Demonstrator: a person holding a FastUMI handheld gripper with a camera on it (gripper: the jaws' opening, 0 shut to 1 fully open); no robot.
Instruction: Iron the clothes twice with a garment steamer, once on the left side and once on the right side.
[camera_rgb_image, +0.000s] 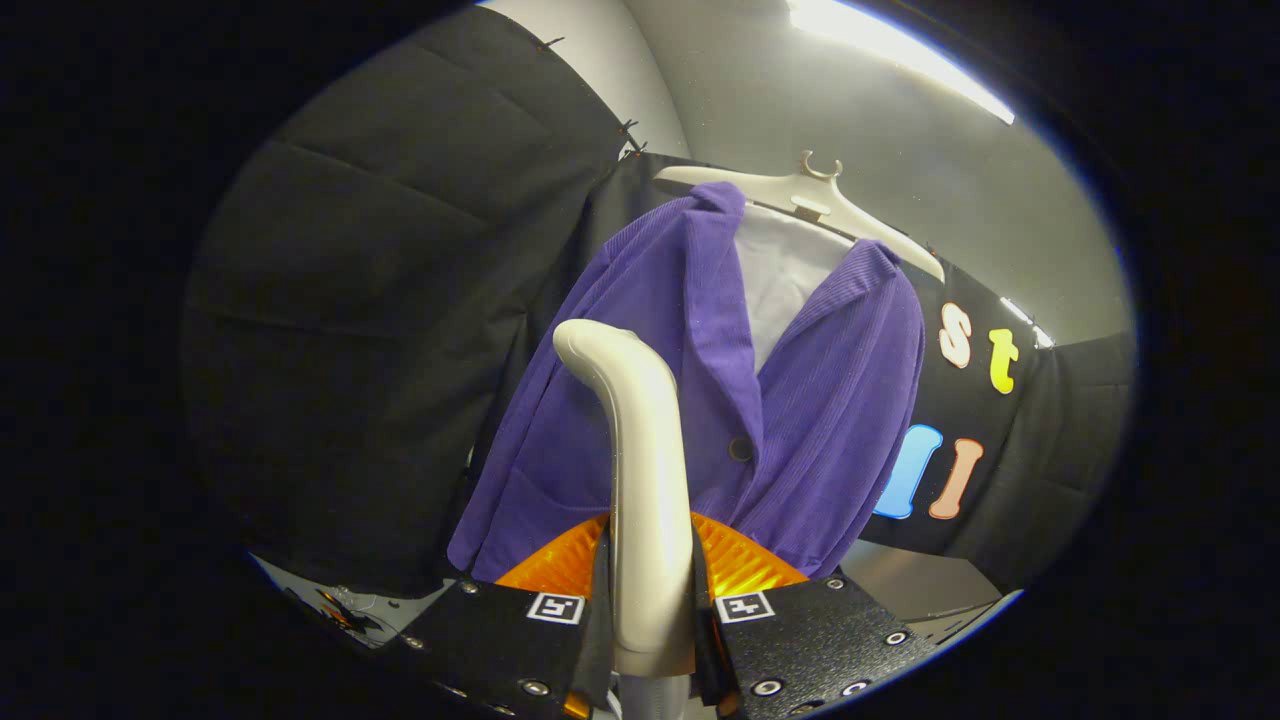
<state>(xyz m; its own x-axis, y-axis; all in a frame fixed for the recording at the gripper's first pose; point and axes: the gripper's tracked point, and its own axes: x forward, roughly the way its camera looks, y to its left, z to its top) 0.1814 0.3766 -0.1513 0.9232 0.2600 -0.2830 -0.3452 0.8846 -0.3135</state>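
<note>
The steamer (645, 480), clamped between the fingers of the gripper (650, 620), is covering the middle of the purple jacket (820, 420), its head is facing away, its lower end is running out of view, and the jacket's hem is hiding behind the fingers.

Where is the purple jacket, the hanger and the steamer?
purple jacket (830, 420): gripper view, front panel.
hanger (850, 215): gripper view, sloping arm.
steamer (640, 470): gripper view, handle between the shut gripper (650, 610) fingers.
</note>
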